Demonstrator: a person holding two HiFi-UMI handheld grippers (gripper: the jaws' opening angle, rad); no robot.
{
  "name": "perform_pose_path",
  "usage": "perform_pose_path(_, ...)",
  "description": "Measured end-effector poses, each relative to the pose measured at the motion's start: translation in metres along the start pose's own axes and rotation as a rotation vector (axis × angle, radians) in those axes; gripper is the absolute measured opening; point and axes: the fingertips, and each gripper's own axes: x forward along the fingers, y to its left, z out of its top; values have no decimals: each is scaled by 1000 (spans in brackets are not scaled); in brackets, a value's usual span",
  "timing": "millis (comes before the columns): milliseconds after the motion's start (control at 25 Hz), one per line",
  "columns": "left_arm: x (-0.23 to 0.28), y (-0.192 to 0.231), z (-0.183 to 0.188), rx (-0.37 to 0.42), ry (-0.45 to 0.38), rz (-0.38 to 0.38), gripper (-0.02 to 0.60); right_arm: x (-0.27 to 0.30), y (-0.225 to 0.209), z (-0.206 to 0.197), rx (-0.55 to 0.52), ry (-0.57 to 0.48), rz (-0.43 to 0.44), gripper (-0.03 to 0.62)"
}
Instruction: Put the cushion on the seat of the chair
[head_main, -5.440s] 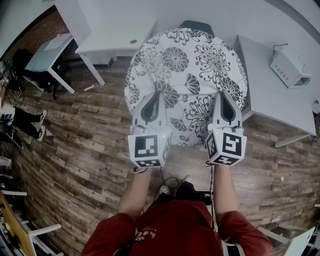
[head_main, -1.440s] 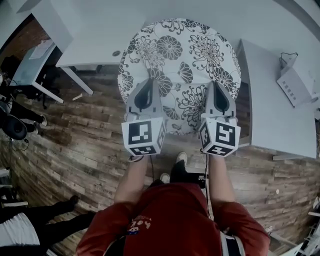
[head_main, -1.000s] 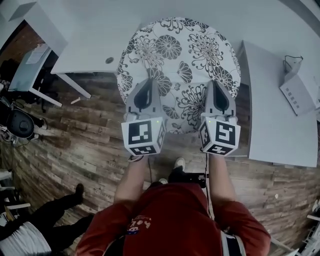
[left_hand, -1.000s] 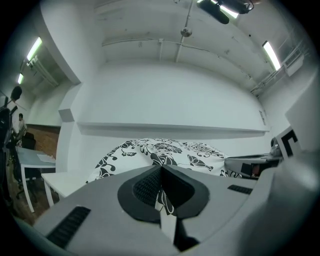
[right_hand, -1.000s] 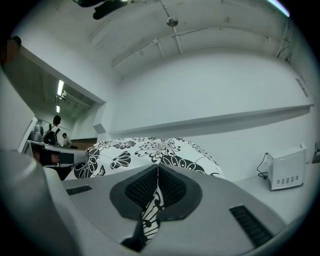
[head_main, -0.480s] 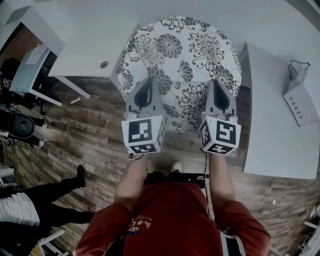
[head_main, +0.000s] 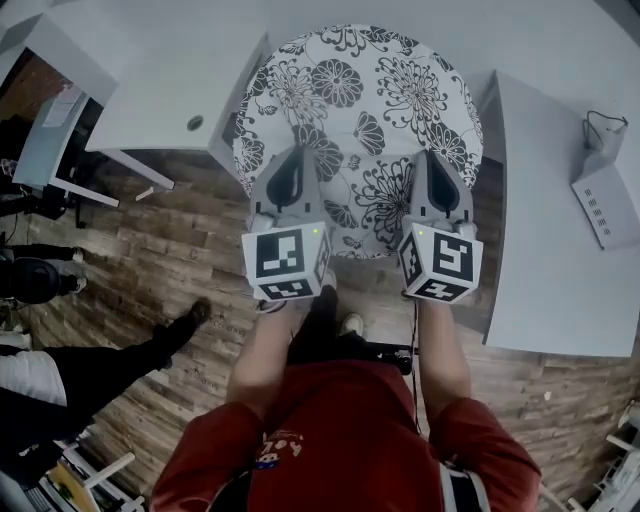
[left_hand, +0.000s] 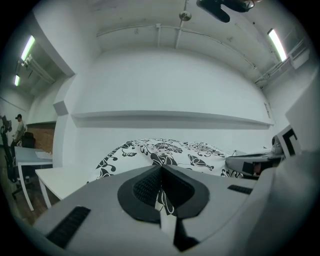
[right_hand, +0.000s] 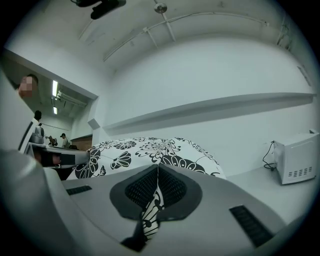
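At 12 o'clock, cushion (head_main: 362, 92): soft, light, likely floppy.
Left gripper (head_main: 293, 160): clamped on its 7 o'clock rim.
Right gripper (head_main: 433, 162): clamped on its 5 o'clock rim.

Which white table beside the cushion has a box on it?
The table on the person's right, with a white vented box on it; the left table shows only a small round hole.
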Motion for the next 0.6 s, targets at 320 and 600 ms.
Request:
perform_pose_path(320,-2,0,-1,-16,-9,-15,28,-2,1,1,-23,3,-15,28)
perform_pose_path(600,0,1,0,-43,46,-44,28,-1,2,5,-40,70,-42,28)
